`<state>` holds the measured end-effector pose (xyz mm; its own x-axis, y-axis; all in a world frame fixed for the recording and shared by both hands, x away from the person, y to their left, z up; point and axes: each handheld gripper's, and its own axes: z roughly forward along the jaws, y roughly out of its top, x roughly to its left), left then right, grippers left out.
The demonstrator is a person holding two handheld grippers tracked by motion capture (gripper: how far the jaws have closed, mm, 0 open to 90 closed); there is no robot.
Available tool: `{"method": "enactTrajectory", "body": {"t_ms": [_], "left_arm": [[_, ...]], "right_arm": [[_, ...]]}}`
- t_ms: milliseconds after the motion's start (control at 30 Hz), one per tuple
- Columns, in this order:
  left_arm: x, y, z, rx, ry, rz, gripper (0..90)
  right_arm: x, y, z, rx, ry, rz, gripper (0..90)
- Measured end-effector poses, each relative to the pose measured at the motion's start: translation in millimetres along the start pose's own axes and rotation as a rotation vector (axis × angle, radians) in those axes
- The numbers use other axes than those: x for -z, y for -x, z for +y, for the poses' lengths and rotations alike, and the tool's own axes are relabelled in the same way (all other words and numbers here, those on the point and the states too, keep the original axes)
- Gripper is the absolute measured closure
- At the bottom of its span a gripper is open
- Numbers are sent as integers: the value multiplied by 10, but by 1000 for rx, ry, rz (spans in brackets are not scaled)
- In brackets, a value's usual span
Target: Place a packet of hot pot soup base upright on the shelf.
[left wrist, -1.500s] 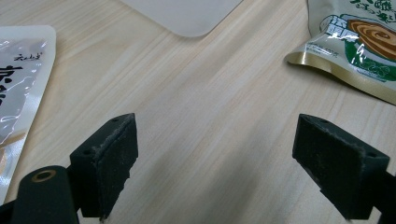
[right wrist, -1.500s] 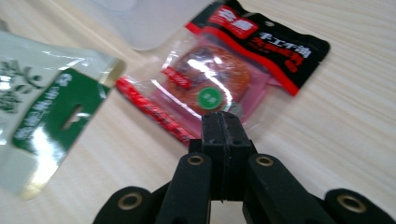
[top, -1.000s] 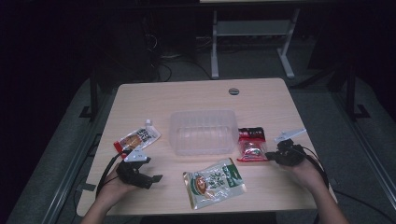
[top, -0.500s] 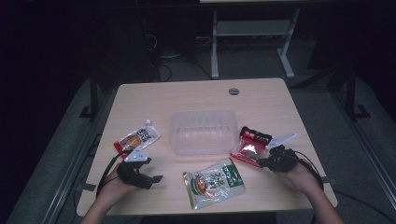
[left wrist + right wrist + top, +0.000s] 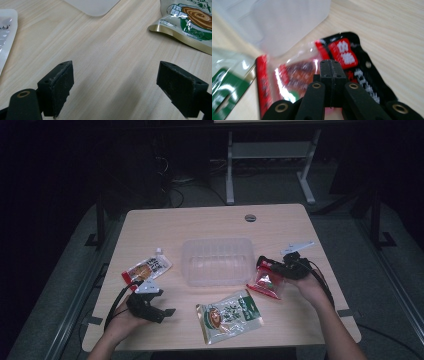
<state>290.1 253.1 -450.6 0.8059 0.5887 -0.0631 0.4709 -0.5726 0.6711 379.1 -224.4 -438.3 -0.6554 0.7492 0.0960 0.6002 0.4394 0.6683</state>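
While lifting: right gripper [image 5: 331, 65] jaws clamped on red packet [image 5: 266, 282]; keep them pinched.
Goal ahead: clear tub [image 5: 216, 261].
Left gripper [image 5: 125, 87]: jaws apart, idle.

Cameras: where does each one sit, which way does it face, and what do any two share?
High view: above the person's side, looking forward and down on the table; both forearms, left hand-held gripper and right hand-held gripper show.
Left gripper view: rides the left hand-held gripper, looking along its open jaws at bare tabletop.
Right gripper view: rides the right hand-held gripper, shut on the red packet.
Shared: all three show the clear tray and green packet.
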Motion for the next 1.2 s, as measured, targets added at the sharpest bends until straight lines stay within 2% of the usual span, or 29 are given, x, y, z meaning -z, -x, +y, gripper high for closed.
{"method": "enactTrajectory", "body": {"t_ms": [67,133,267,500,767,833,867,1000,1100,1133,1200], "left_arm": [[8,-7,-5,1,0,0,140],[7,-9,-10,2,3,-1,140],[8,-7,-7,0,-4,-3,140],[2,4,2,-3,-4,-9,140],[-18,15,14,3,-2,-23,140],[-19,16,24,-11,-8,-23,140],[-26,27,25,0,-2,-28,140],[-36,37,41,-5,-3,-30,140],[-56,45,60,-24,-9,-34,140],[-56,45,60,-24,-9,-34,140],[-61,56,62,-28,-17,-40,140]], "right_arm": [[-94,23,14,16,-38,-30,897],[-161,50,-4,8,-53,-42,897],[-148,80,-51,-1,-56,-47,897],[-65,68,-168,5,-84,-40,897],[167,-9,-407,17,-114,-29,897],[222,-36,-465,23,-123,-31,897],[245,-44,-495,30,-123,-34,897],[308,-53,-534,23,-107,-34,896],[345,-67,-376,2,-25,-25,876],[345,-67,-376,2,-25,-25,876],[228,-107,-237,20,-9,-30,897]]}}
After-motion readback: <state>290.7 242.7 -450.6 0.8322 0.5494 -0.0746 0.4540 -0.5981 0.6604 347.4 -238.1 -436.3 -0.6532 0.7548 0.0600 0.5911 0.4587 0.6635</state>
